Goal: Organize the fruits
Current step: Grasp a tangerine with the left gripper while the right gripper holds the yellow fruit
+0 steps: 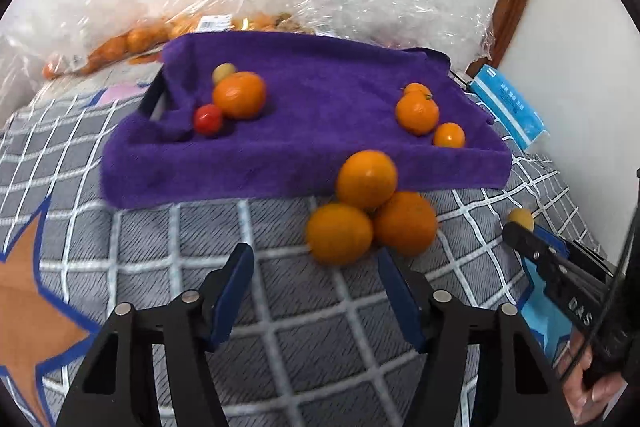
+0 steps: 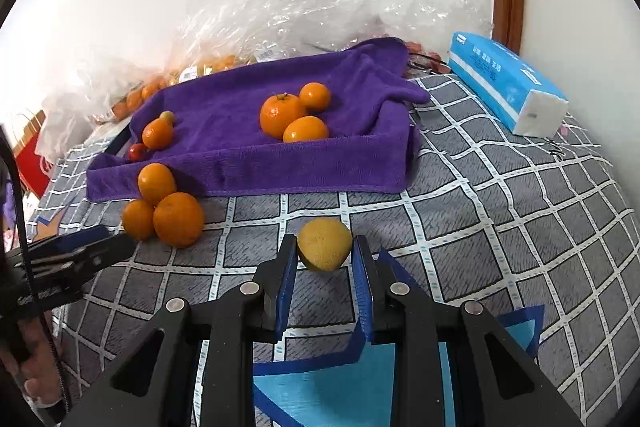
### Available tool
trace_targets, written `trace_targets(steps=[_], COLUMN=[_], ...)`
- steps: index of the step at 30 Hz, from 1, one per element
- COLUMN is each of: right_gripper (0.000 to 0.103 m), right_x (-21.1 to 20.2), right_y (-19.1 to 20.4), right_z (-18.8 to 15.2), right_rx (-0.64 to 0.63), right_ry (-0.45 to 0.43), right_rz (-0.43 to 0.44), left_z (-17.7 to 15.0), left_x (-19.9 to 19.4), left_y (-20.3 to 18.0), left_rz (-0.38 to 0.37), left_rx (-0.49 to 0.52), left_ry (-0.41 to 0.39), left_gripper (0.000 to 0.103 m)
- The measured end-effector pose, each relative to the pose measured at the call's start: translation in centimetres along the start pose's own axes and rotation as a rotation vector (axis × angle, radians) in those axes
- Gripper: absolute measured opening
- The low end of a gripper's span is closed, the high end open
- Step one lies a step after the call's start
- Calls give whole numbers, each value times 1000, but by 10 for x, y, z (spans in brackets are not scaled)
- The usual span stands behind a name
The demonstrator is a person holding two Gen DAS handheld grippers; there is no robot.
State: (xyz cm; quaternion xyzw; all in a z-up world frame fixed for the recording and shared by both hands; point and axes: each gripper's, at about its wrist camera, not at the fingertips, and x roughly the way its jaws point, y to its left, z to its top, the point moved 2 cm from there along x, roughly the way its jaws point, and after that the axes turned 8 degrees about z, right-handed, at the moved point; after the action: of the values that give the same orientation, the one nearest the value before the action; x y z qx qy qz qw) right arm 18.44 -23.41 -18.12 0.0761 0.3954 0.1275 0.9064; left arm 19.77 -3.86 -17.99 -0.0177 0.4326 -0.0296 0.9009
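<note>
White wall backs a bed point(image 2: 500, 211) covered in a grey sheet with a white grid. Crumpled clear plastic wrap point(image 2: 288, 7) is heaped against the wall, with bagged oranges point(image 1: 132, 43) under it on the left side.

Next in size, a purple towel point(image 2: 248, 155) drapes over a shallow tray, its front edge hanging down onto the sheet. A blue tissue pack point(image 2: 504, 83) lies to the right of it, near the wall.

On the towel sit two groups of fruit — three oranges point(image 2: 282, 115) touching one another toward the right, and on the left a single orange point(image 1: 239, 95) with a red tomato point(image 1: 208, 119) just in front of it and a small yellow-green fruit point(image 1: 223, 71) behind.

Three more oranges point(image 1: 366, 179) cluster on the sheet against the towel's front edge, touching each other.

The left gripper point(image 1: 316, 267) hovers just short of that cluster, jaws spread with nothing between them. The right gripper point(image 2: 325, 247) has its jaws pinching a small yellow fruit point(image 2: 324, 243) — held above the sheet, well apart from the towel.
</note>
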Motion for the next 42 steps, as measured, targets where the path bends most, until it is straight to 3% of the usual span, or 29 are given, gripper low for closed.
trace_targets(steps=[4, 8, 13, 20, 24, 29, 38, 42], right_gripper=[27, 27, 27, 27, 28, 28, 28, 28], right_x=[2, 3, 2, 2, 1, -1, -7, -8], right_y=[1, -2, -6, -7, -8, -6, -6, -6], right_z=[0, 0, -1, -1, -2, -2, -1, -1], right_rx=[-4, 14, 32, 36, 42, 36, 47, 47], right_ry=[8, 10, 6, 7, 3, -8, -37, -38], right_rz=[21, 35, 36, 30, 30, 43, 61, 39], left_z=[4, 5, 2, 2, 1, 2, 0, 1], left_x=[8, 9, 3, 6, 3, -3, -22, -25], left_y=[-10, -11, -8, -7, -2, 22, 20, 18], left_rz=[45, 25, 70, 72, 3, -109, -115, -114], left_rx=[36, 34, 53, 48, 14, -124, -135, -127], left_ry=[-11, -10, -15, -12, -19, -58, -164, -176], left_gripper=[55, 34, 34, 34, 34, 34, 34, 34])
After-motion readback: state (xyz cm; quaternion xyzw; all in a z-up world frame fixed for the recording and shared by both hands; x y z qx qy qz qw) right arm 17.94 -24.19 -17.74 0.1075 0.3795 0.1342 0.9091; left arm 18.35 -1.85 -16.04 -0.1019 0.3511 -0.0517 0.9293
